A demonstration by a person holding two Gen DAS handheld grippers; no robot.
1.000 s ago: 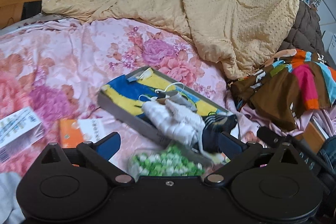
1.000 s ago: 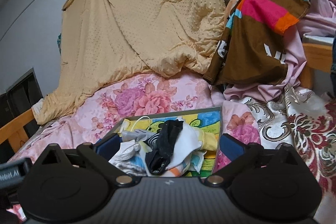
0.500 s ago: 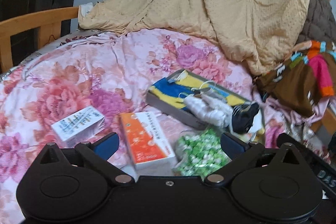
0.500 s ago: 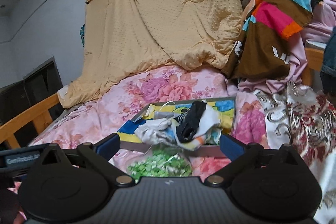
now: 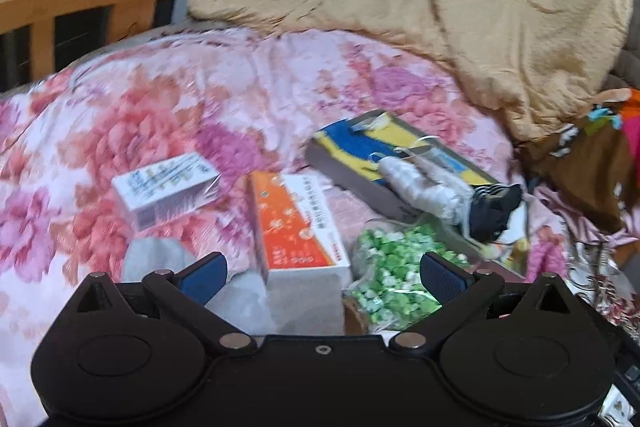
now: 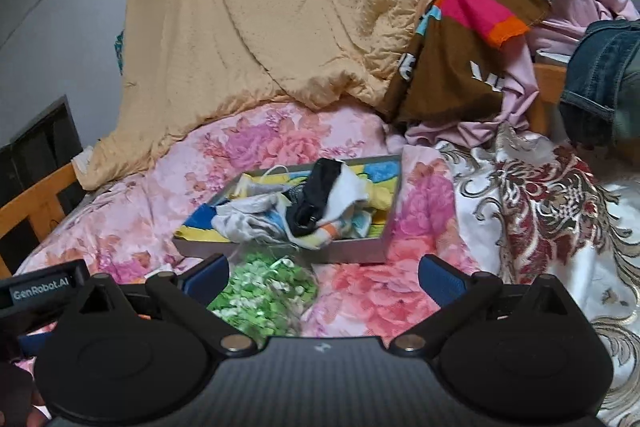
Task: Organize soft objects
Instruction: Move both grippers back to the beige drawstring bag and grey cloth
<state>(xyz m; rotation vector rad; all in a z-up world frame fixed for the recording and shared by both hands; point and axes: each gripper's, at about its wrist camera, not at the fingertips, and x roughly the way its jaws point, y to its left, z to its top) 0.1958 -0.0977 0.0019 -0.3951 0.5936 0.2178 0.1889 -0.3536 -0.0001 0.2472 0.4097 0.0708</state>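
Cluttered floral bedspread (image 5: pixel 168 99); blurred wooden rail (image 5: pixel 92 3).

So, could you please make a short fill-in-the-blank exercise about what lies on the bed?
1. The socks are piled inside a shallow ____ on the floral sheet.
2. The bag of candies looks mainly white and ____.
3. The box lying between the candies and the pale box has an ____ top.
4. The jaws of both grippers stand ____.

Missing words: tray; green; orange; open
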